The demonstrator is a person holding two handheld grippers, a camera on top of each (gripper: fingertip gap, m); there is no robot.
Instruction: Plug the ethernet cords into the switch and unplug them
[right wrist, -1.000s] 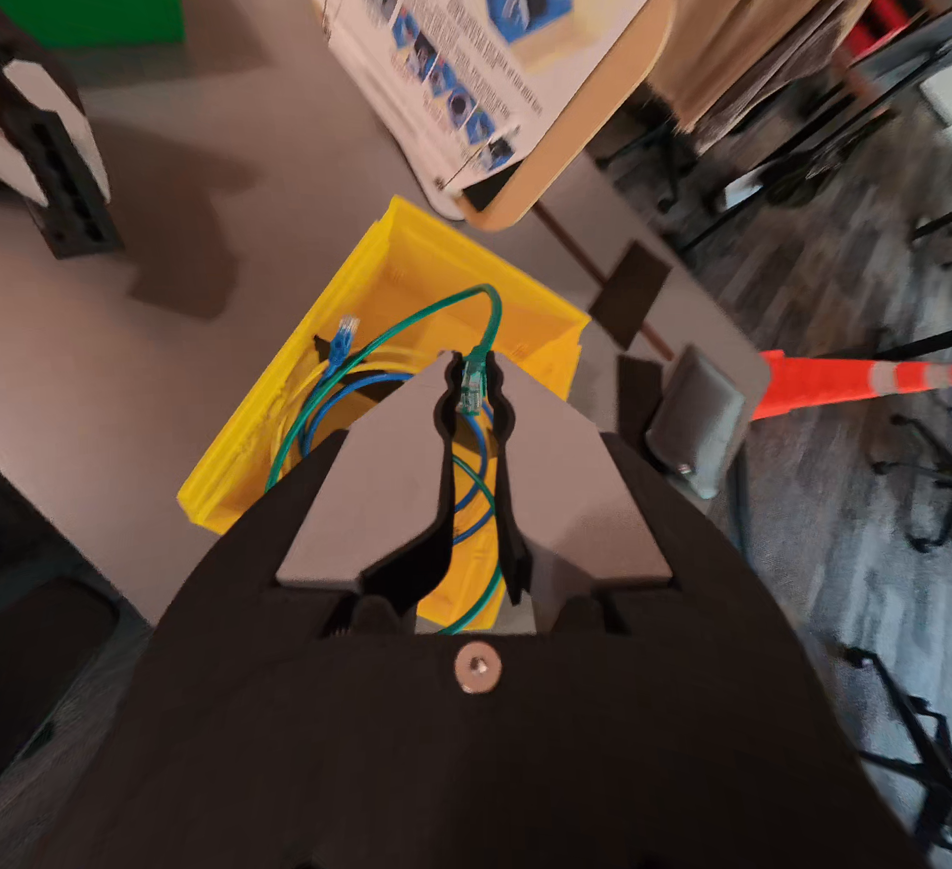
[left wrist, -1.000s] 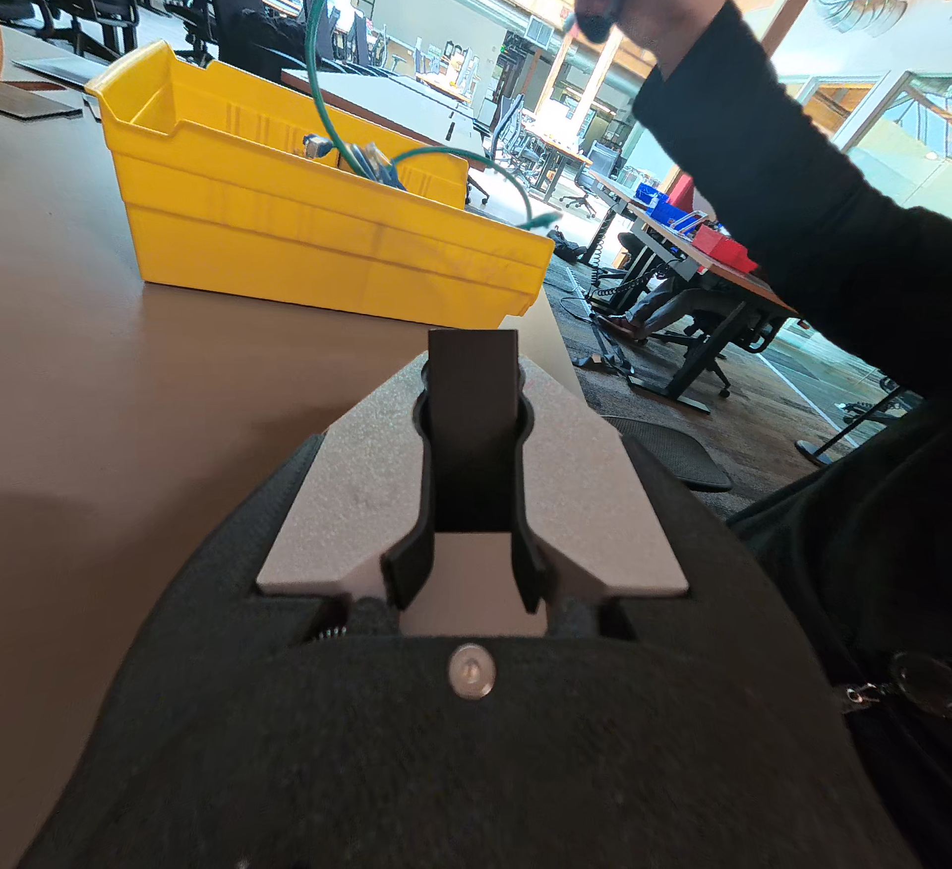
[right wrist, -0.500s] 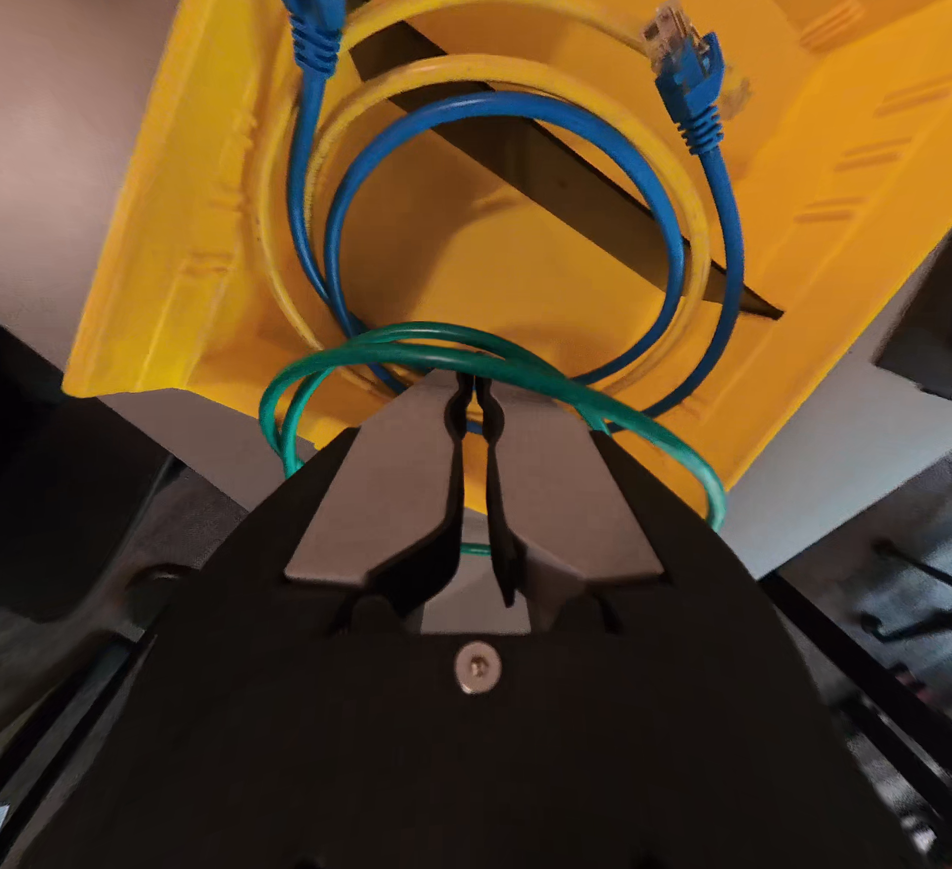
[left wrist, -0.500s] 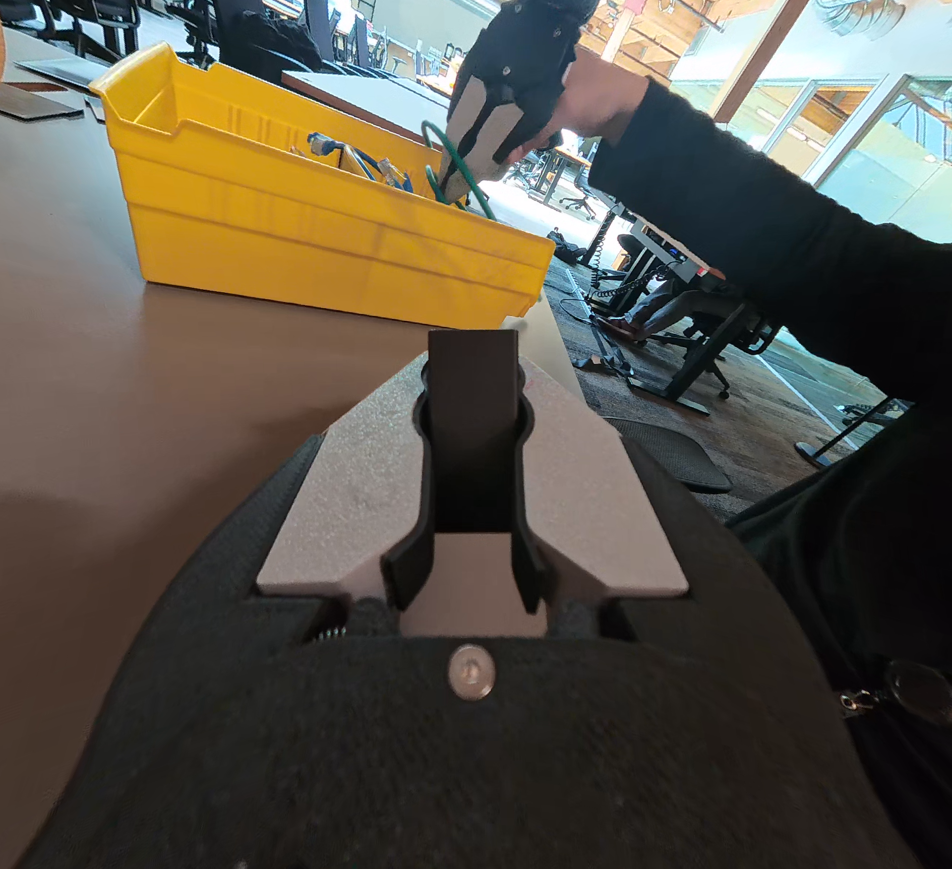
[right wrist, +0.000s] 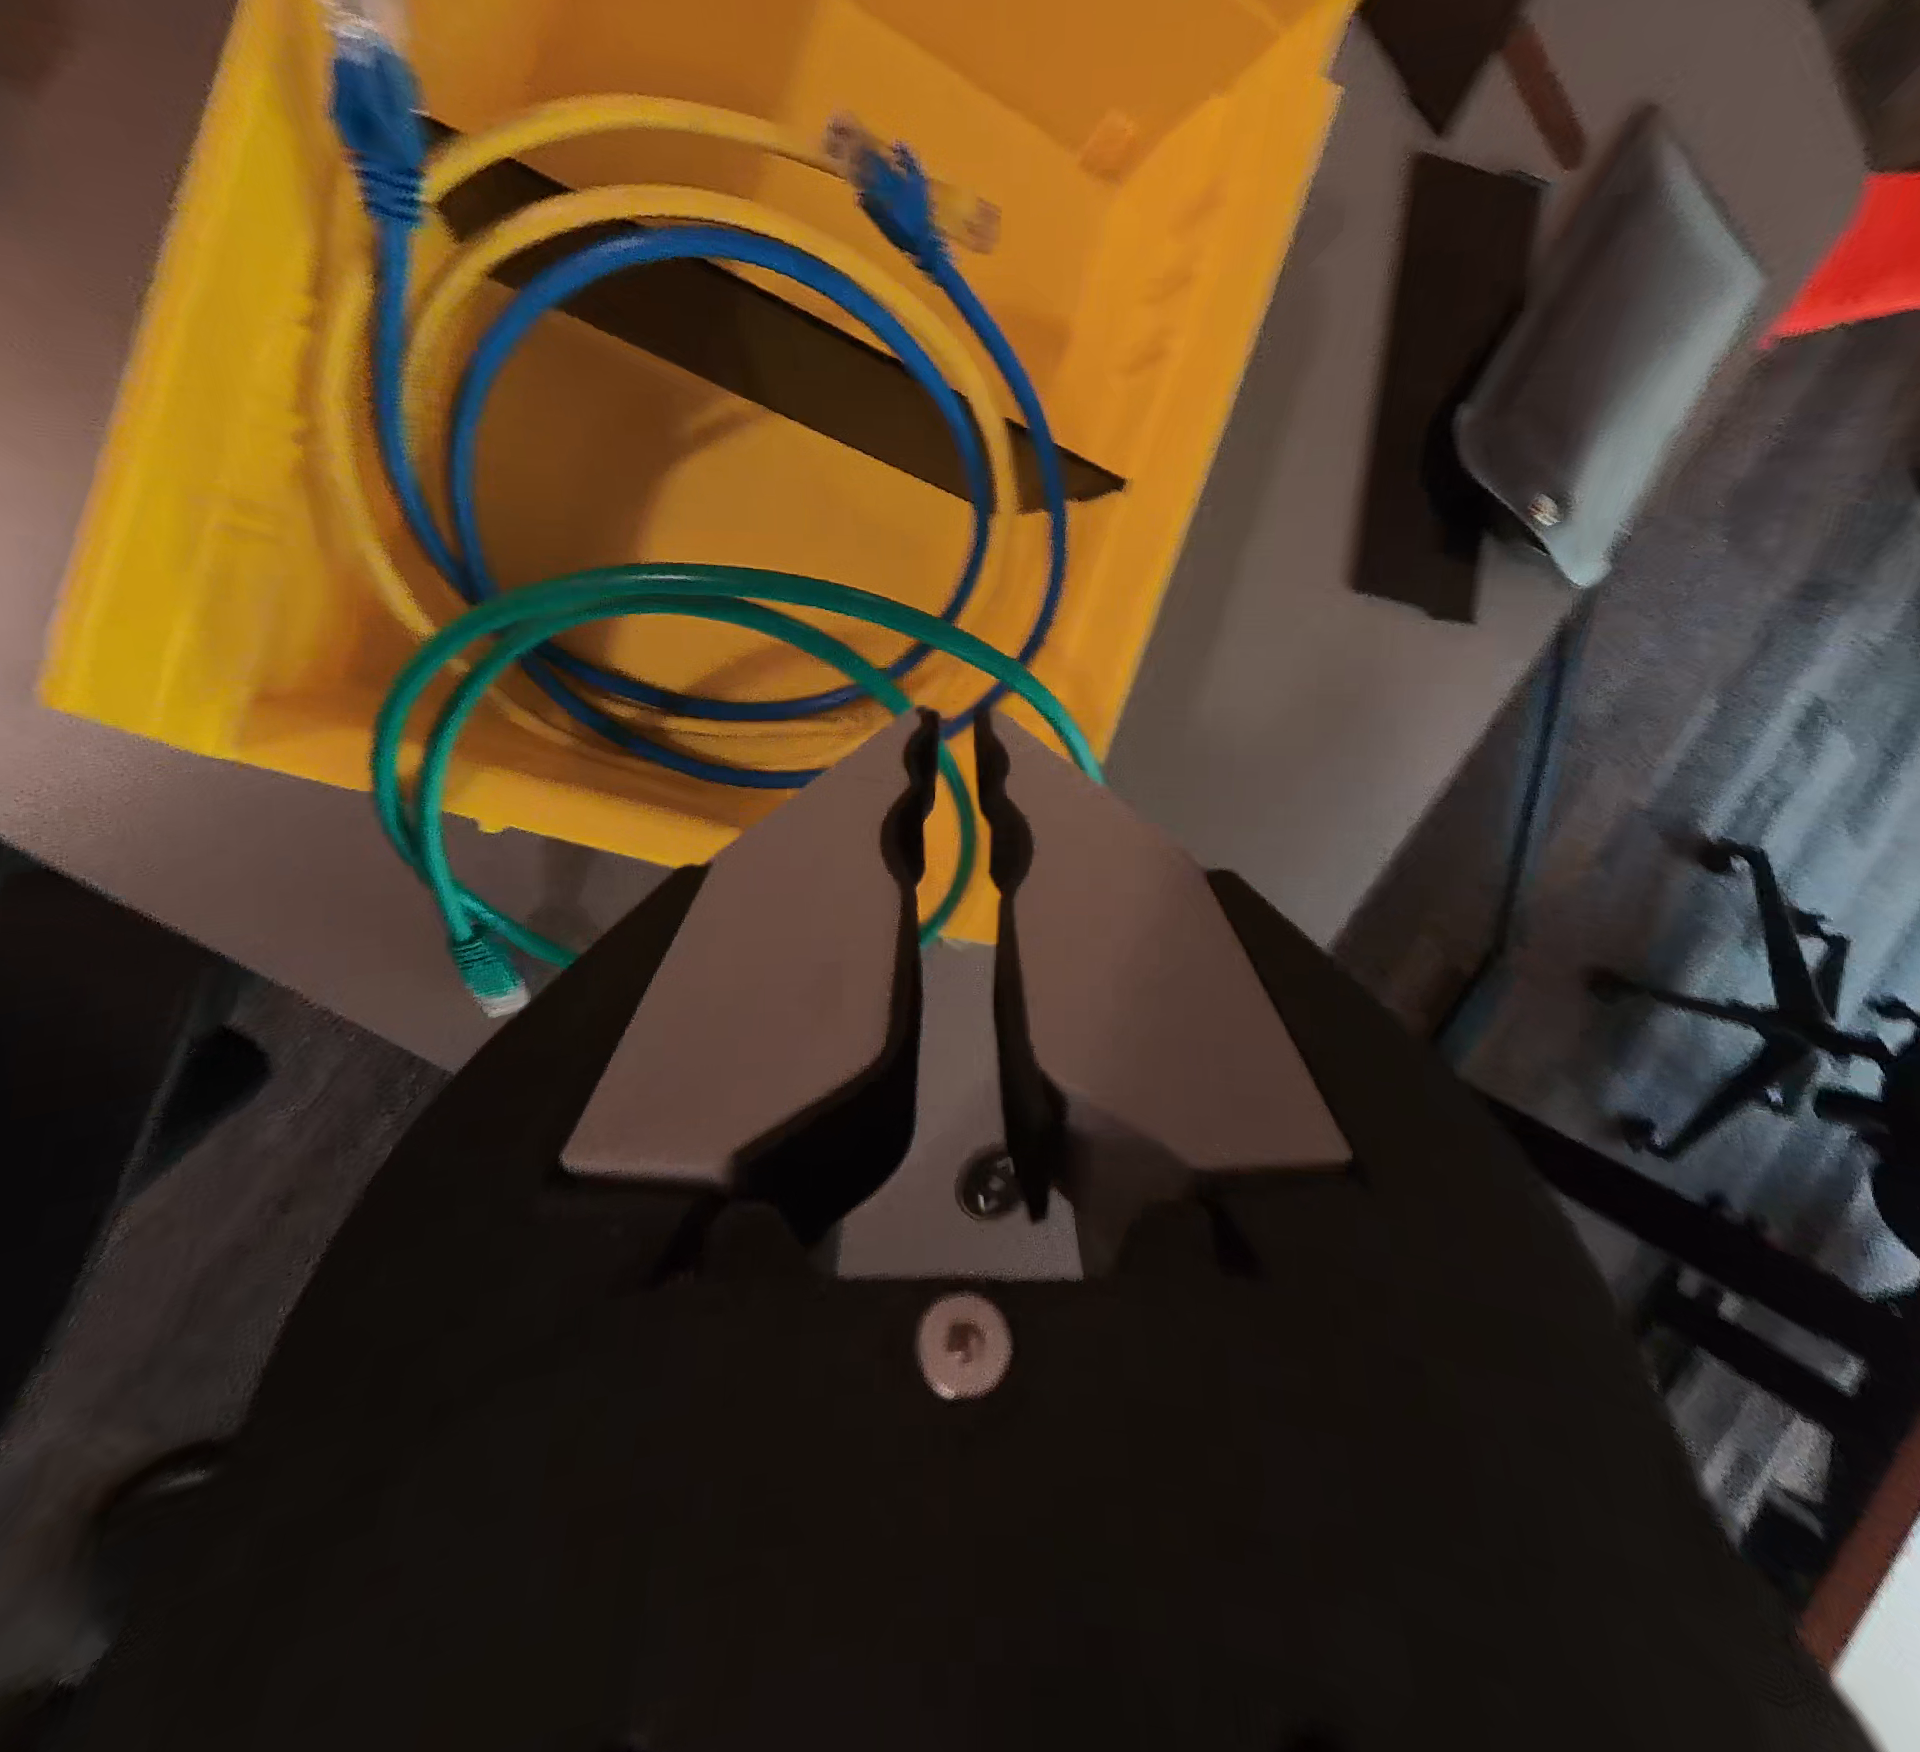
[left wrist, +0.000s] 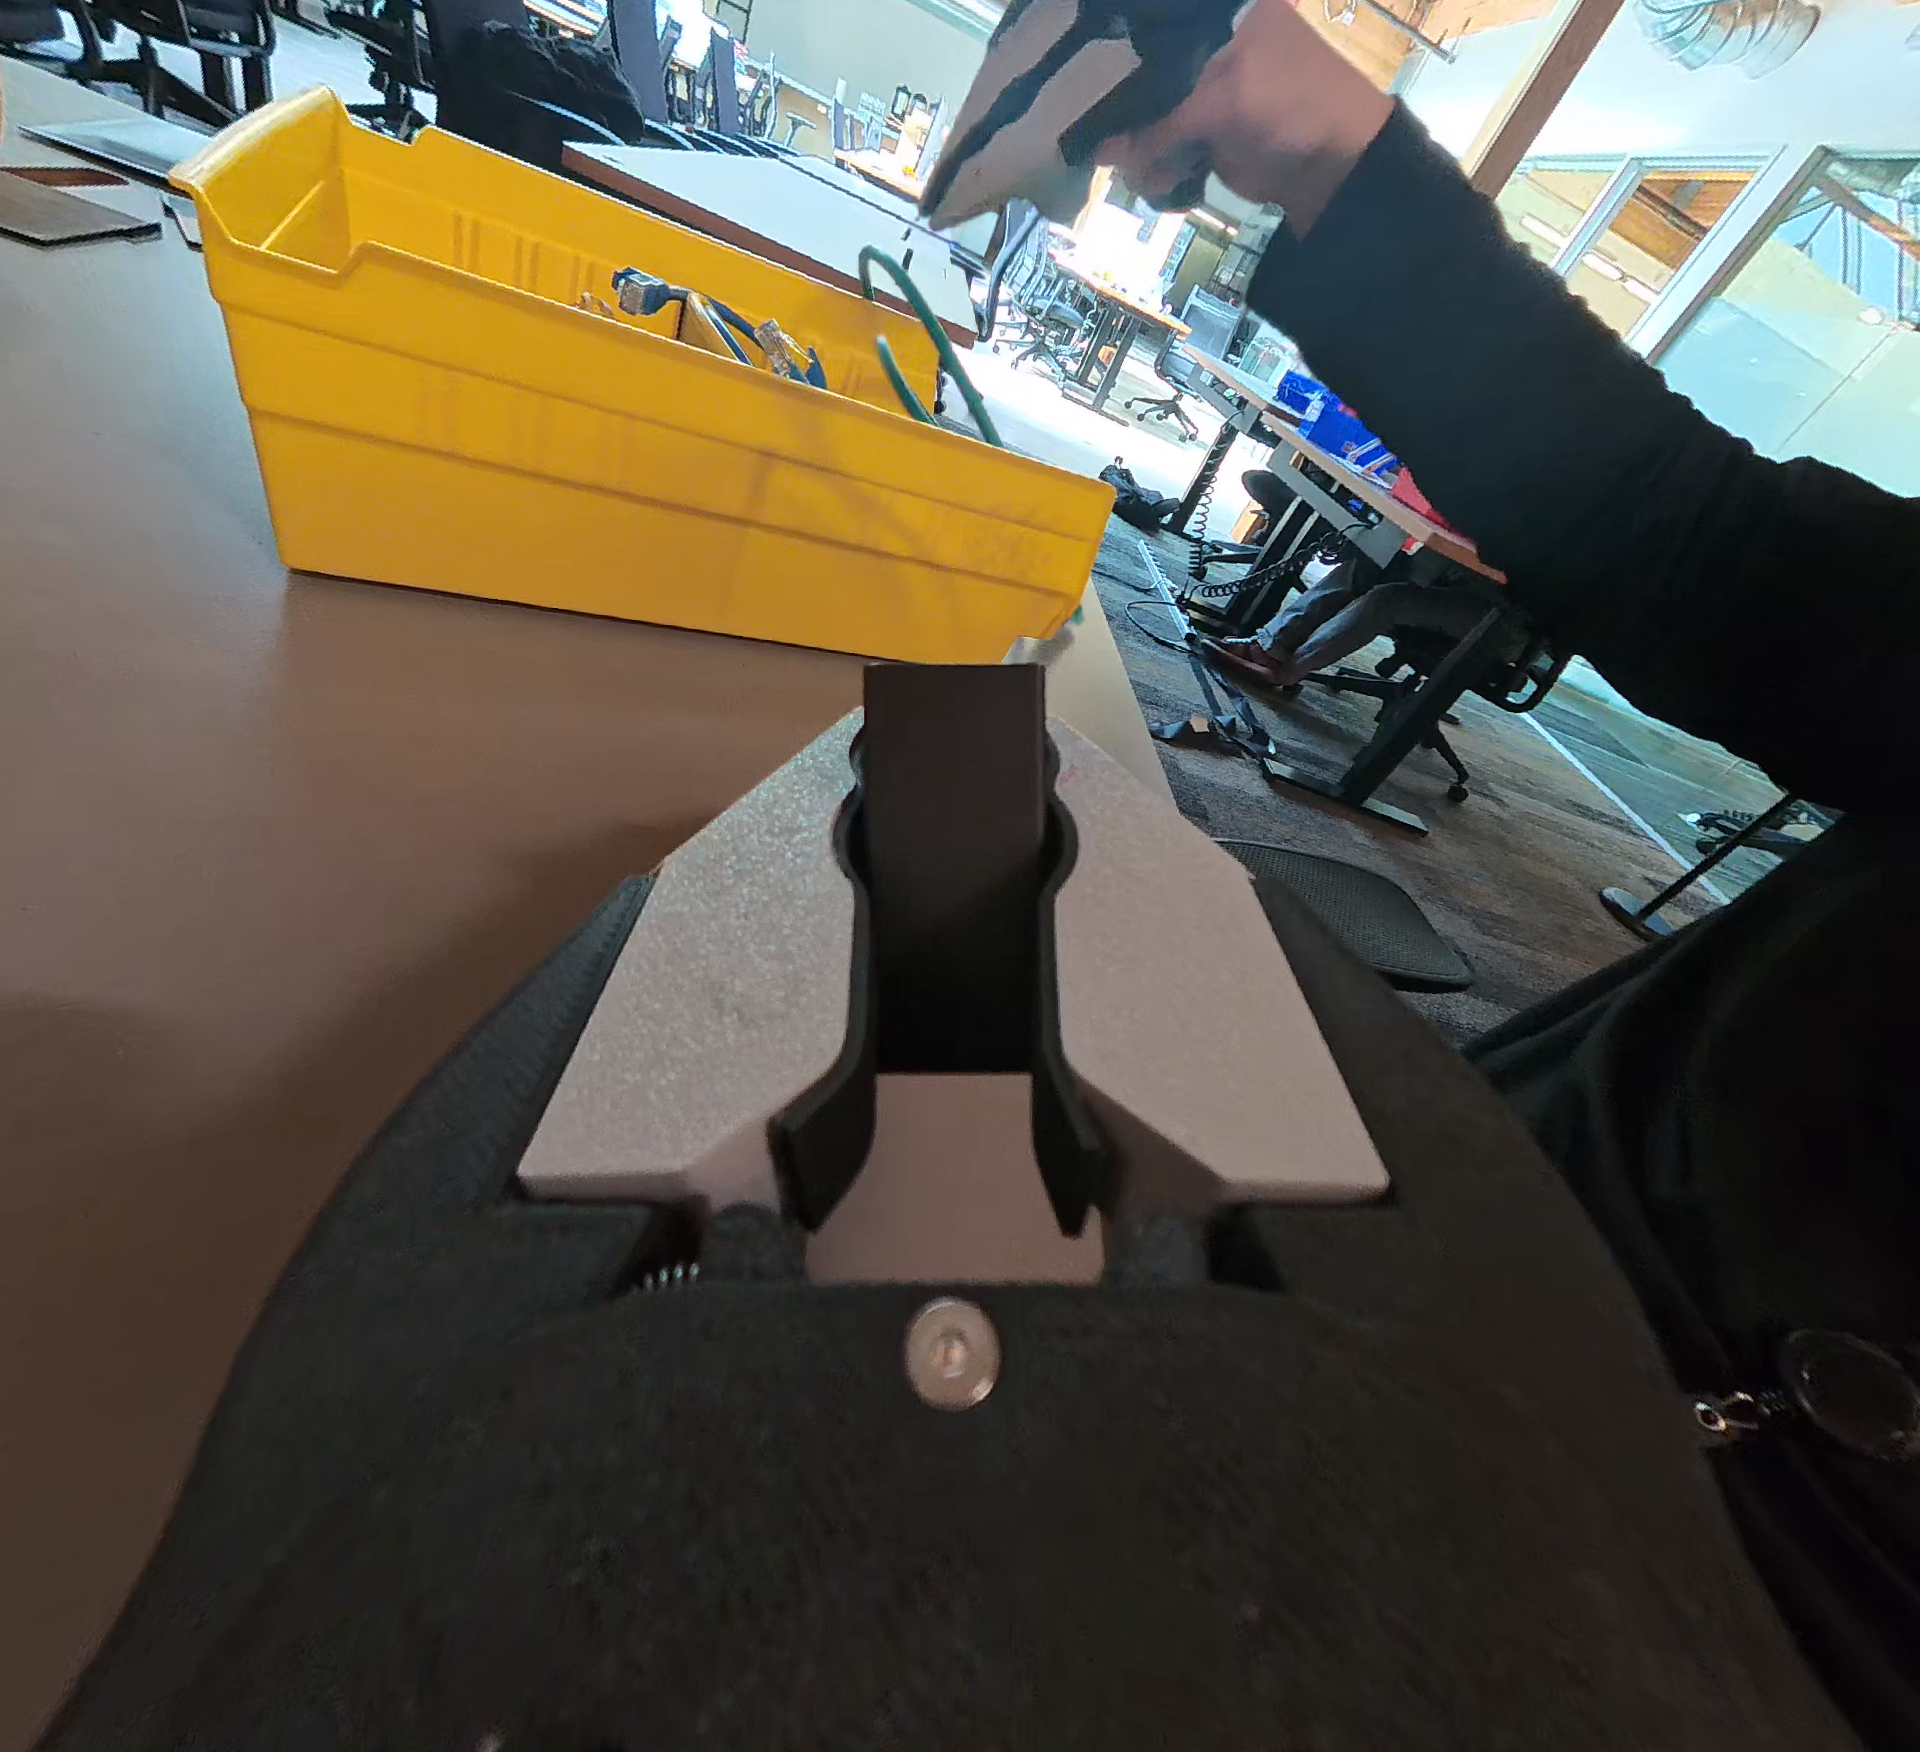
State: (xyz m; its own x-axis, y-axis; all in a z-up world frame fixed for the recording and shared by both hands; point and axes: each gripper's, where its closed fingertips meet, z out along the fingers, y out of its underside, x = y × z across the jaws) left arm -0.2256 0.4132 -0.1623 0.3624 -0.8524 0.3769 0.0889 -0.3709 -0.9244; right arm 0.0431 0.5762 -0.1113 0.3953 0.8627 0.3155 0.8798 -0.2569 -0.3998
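A yellow bin stands on the brown table; the right wrist view looks down into it. In it lie a coiled blue cord and a yellow cord. A green cord hangs over the bin's near rim, one plug outside; it also shows in the left wrist view. My right gripper hovers above that rim with its jaws a narrow gap apart and nothing clamped. In the left wrist view it is above the bin's right end. My left gripper is shut on the black switch, low over the table.
A black divider crosses the bin. A black flat piece and a grey pad lie beyond it, near an orange cone. The table edge is just right of the bin. A dark sleeve reaches in from the right.
My right gripper lowered the green cord to the bin, its jaws parted a little, and it rose clear, leaving the cord draped over the rim. The left gripper has not moved.
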